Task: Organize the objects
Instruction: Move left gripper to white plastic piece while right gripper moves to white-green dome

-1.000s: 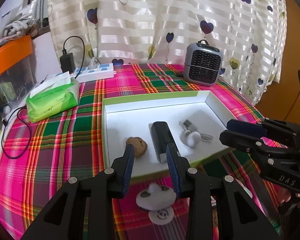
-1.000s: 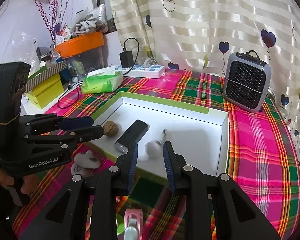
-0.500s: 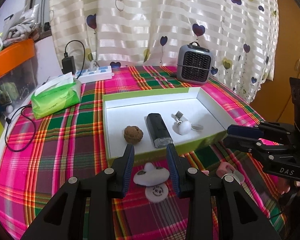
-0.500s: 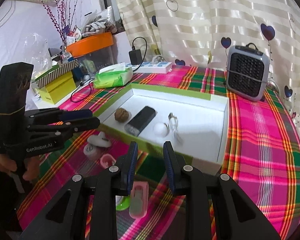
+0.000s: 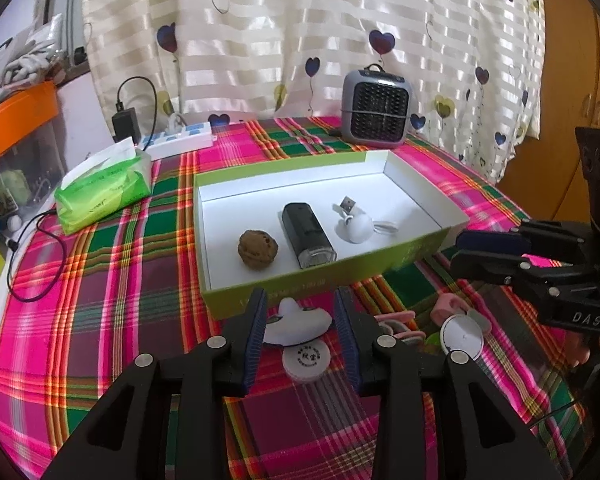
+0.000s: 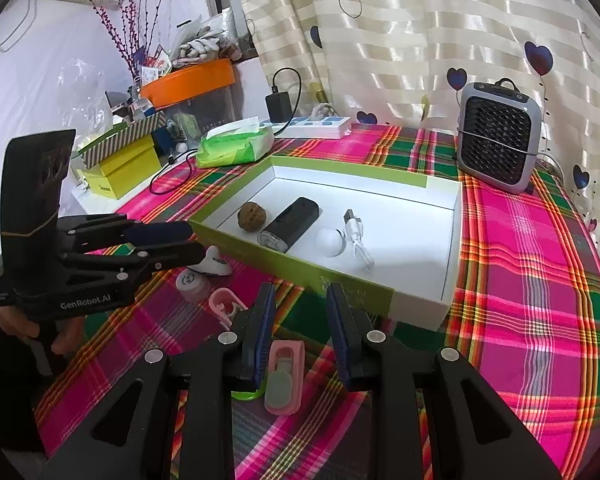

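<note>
While the left gripper (image 5: 300, 320) jaws, just opening, straddle a white piece (image 5: 296, 322) untouched, right gripper (image 6: 300, 320) jaws stand spread, empty.

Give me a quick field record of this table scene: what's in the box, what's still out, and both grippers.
box: walnut, black device, white USB gadget
still out: white piece, round disc, pink clips
left gripper: jaws just opened, around white piece, not gripping
right gripper: open, empty, above pink clip
</note>
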A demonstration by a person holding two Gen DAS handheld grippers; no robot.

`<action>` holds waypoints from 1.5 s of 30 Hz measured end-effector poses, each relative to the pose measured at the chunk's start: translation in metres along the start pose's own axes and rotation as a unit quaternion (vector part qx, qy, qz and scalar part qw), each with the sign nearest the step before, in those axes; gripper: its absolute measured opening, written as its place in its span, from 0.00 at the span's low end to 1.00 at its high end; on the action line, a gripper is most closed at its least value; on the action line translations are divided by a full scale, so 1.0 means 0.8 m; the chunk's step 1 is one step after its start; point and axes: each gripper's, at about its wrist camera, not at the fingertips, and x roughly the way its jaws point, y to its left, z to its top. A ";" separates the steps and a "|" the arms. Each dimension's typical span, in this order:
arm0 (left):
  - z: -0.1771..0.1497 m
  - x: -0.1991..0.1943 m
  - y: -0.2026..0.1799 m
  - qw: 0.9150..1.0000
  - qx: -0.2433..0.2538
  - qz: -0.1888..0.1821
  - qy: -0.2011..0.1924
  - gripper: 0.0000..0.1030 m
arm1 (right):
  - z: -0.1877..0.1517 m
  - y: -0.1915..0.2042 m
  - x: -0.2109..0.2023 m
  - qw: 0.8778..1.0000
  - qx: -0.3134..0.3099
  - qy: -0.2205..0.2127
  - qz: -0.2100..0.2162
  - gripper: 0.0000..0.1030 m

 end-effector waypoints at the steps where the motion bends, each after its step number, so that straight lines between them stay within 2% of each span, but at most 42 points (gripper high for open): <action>1: -0.001 0.002 -0.001 1.000 0.005 -0.001 0.002 0.36 | -0.001 -0.001 0.000 1.000 0.001 0.000 0.000 0.27; 12: -0.006 0.022 -0.004 0.999 0.027 -0.001 0.026 0.37 | -0.003 0.003 -0.002 1.000 -0.004 -0.001 0.007 0.27; 26: 0.000 0.046 0.003 0.998 0.007 -0.014 0.061 0.37 | -0.002 0.004 -0.003 1.000 -0.006 -0.002 0.007 0.27; 28: 0.001 0.047 0.004 0.998 0.002 -0.018 0.061 0.35 | -0.002 0.004 -0.005 1.000 -0.006 -0.004 0.008 0.27; 31: 0.001 0.048 0.007 0.998 -0.005 -0.020 0.062 0.23 | -0.003 0.006 -0.008 1.000 -0.008 -0.007 0.009 0.27; 43: 0.000 0.033 0.010 0.999 -0.015 -0.024 0.037 0.23 | -0.021 0.038 -0.022 0.998 -0.054 -0.004 0.019 0.27; 45: -0.001 0.030 0.009 0.999 -0.016 -0.024 0.034 0.23 | -0.026 0.045 -0.019 0.998 -0.066 0.005 0.019 0.35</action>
